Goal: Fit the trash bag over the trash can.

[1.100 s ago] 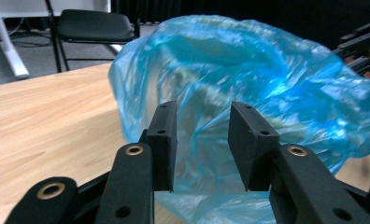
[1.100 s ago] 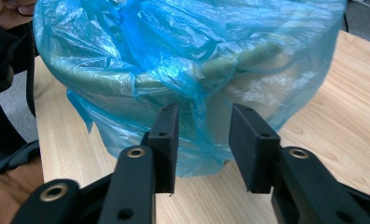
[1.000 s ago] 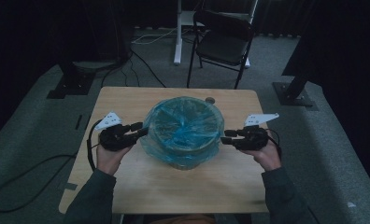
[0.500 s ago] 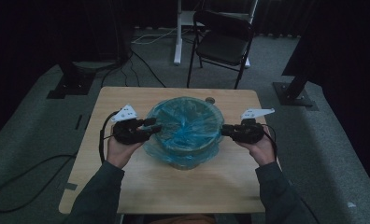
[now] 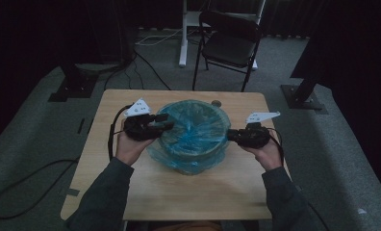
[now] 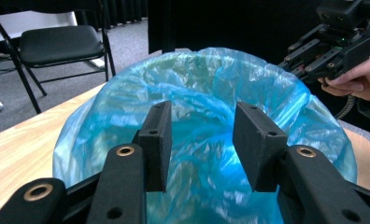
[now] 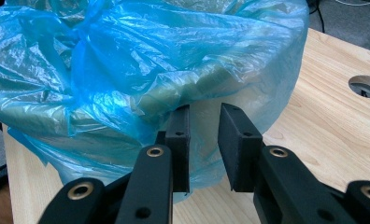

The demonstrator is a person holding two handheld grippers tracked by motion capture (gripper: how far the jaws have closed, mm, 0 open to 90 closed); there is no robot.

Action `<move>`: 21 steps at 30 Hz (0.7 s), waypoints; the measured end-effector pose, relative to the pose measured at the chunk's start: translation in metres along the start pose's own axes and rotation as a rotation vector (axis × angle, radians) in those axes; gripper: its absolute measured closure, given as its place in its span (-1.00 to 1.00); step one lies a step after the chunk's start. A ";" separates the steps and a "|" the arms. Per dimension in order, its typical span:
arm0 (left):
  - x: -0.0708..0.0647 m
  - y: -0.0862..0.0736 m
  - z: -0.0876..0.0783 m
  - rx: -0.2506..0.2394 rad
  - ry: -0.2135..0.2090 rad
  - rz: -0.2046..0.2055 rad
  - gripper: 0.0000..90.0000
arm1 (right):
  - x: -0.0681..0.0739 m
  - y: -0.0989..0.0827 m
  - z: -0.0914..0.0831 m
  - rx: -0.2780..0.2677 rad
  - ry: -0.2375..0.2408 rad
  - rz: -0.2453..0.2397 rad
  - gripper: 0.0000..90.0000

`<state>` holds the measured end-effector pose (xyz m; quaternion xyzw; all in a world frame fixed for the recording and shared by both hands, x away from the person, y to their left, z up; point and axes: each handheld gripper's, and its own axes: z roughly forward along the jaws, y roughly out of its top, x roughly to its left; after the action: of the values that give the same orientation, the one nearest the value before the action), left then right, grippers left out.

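Behind the table (image 5: 131, 192) stands a chair (image 5: 229, 45); both tongs gape beside the bag-lined bin (image 5: 194, 130).

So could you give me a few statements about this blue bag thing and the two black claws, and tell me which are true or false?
1. A blue plastic bag lines a round bin on the wooden table. True.
2. The left gripper has its jaws shut tight. False: in the left gripper view they stand apart, over the bag's rim.
3. The right gripper is low at the bin's side, jaws apart. True.
4. The folding chair lies tipped over. False: it stands upright beyond the table.
5. The table has a round hole. True.
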<state>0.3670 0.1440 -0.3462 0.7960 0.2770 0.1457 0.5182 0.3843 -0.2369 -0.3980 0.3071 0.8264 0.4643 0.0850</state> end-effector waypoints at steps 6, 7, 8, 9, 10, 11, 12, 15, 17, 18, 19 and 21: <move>-0.003 0.013 0.012 0.034 -0.028 0.040 0.29 | 0.002 -0.001 0.002 0.003 0.009 -0.007 0.64; -0.004 0.015 0.015 0.042 -0.035 0.049 0.29 | 0.002 -0.001 0.002 0.002 0.010 -0.008 0.64; -0.004 0.017 0.017 0.053 -0.041 0.057 0.29 | 0.002 -0.001 0.002 0.002 0.012 -0.008 0.64; -0.005 0.018 0.019 0.063 -0.047 0.064 0.29 | 0.002 -0.001 0.002 0.001 0.012 -0.009 0.64; -0.006 0.019 0.021 0.075 -0.053 0.069 0.29 | 0.002 -0.001 0.002 0.000 0.012 -0.009 0.63; -0.006 0.019 0.021 0.075 -0.053 0.069 0.29 | 0.002 -0.001 0.002 0.000 0.012 -0.009 0.63; -0.007 0.022 0.026 0.097 -0.051 0.087 0.30 | 0.002 -0.001 0.002 -0.001 0.012 -0.009 0.63; -0.009 0.024 0.029 0.093 -0.031 0.096 0.32 | 0.002 -0.001 0.002 -0.002 0.014 -0.010 0.63; -0.008 0.029 0.033 0.089 -0.035 0.094 0.32 | 0.002 -0.001 0.002 -0.003 0.014 -0.011 0.63; -0.008 0.031 0.035 0.095 -0.039 0.101 0.32 | 0.002 -0.002 0.002 -0.004 0.015 -0.011 0.63; -0.009 0.033 0.037 0.103 -0.042 0.104 0.32 | 0.002 -0.002 0.002 -0.003 0.015 -0.011 0.63; -0.010 0.036 0.042 0.126 -0.050 0.128 0.32 | 0.002 -0.002 0.002 -0.004 0.017 -0.010 0.63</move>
<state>0.3912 0.0959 -0.3306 0.8464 0.2214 0.1408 0.4634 0.3828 -0.2349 -0.4004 0.2988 0.8278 0.4679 0.0807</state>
